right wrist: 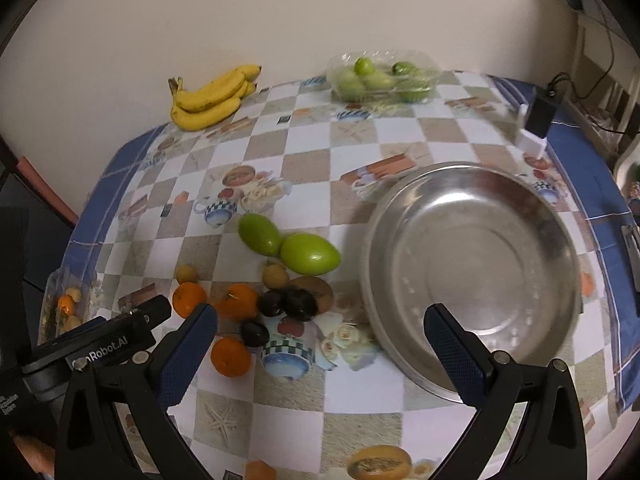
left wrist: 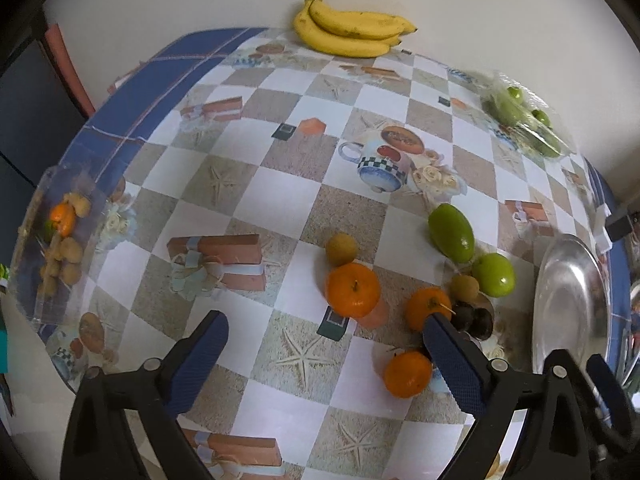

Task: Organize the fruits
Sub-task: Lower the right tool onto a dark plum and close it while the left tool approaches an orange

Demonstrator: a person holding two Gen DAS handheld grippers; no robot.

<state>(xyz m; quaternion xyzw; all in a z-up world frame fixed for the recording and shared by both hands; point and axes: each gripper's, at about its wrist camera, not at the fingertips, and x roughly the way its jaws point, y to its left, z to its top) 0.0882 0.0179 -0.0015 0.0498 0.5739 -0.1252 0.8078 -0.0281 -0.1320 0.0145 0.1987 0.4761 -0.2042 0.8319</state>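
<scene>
Loose fruit lies mid-table: three oranges (left wrist: 353, 289) (right wrist: 189, 299), two green fruits (left wrist: 451, 232) (right wrist: 310, 254), small tan fruits (left wrist: 341, 249) and dark plums (right wrist: 300, 303). An empty steel bowl (right wrist: 472, 268) (left wrist: 570, 304) sits to their right. My left gripper (left wrist: 326, 340) is open above the table, its right finger over the oranges and plums. My right gripper (right wrist: 320, 328) is open too, hovering between the fruit pile and the bowl's near rim. Bananas (left wrist: 352, 28) (right wrist: 212, 98) rest against the wall.
A clear plastic pack of green fruits (right wrist: 380, 76) (left wrist: 524, 120) stands at the back. Another clear pack with tan fruits and an orange (left wrist: 60, 236) (right wrist: 68, 304) sits at the table's left edge. A black and white box (right wrist: 536, 120) is at the far right.
</scene>
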